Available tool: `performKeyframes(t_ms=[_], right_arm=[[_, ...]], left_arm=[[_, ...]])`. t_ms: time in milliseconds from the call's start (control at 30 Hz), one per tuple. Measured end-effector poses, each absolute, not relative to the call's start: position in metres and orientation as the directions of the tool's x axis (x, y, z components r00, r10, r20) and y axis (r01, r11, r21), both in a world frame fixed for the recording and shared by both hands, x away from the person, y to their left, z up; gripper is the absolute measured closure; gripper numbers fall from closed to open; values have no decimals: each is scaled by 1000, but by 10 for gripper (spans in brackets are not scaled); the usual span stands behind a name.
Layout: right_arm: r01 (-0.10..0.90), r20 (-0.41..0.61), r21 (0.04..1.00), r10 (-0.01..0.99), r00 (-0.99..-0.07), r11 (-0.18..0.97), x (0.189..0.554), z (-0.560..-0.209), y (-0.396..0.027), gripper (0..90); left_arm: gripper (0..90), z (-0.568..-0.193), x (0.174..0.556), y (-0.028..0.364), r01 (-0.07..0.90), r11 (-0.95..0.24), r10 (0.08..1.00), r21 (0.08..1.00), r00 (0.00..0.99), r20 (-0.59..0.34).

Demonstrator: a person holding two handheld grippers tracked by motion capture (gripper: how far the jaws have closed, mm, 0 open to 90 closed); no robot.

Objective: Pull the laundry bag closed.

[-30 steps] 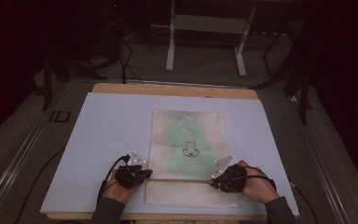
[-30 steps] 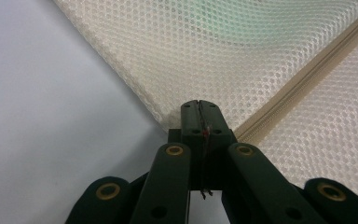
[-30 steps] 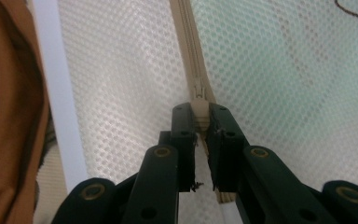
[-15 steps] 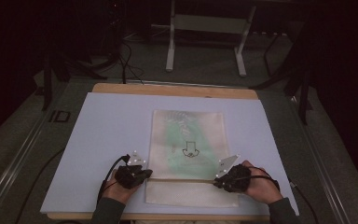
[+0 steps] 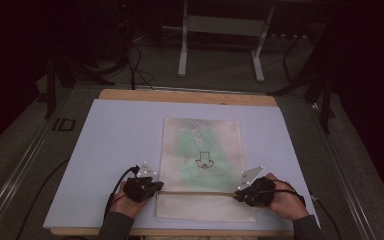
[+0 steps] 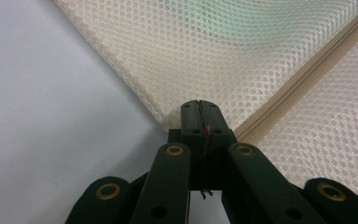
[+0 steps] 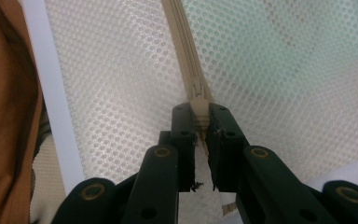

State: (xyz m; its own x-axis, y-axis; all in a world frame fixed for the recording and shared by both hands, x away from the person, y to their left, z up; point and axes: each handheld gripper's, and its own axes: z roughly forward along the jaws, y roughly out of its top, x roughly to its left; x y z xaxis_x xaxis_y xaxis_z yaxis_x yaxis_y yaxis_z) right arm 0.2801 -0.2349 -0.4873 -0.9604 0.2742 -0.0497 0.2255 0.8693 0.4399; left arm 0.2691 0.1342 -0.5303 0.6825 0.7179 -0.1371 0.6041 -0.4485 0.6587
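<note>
Bag: a mesh bag (image 5: 202,165) is laid flat on the white table (image 5: 110,145).
Left gripper (image 6: 199,110): squeezed tight on the bag's edge.
Right gripper (image 7: 199,114): the zipper pull (image 7: 199,103) is pinched.

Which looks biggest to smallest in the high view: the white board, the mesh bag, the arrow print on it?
1. White board.
2. Mesh bag, lying on the board.
3. Arrow print, a small dark mark at mid-bag.

Dim, murky light; dark surroundings
</note>
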Motion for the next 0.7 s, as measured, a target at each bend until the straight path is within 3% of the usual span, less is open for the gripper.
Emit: performKeyframes(t_ms=[700], right_arm=[[272,-43,458,326,-944,846,279,-486,-256,820]], left_arm=[[896,-530,269,134,602,-451,718,658,683,-133]])
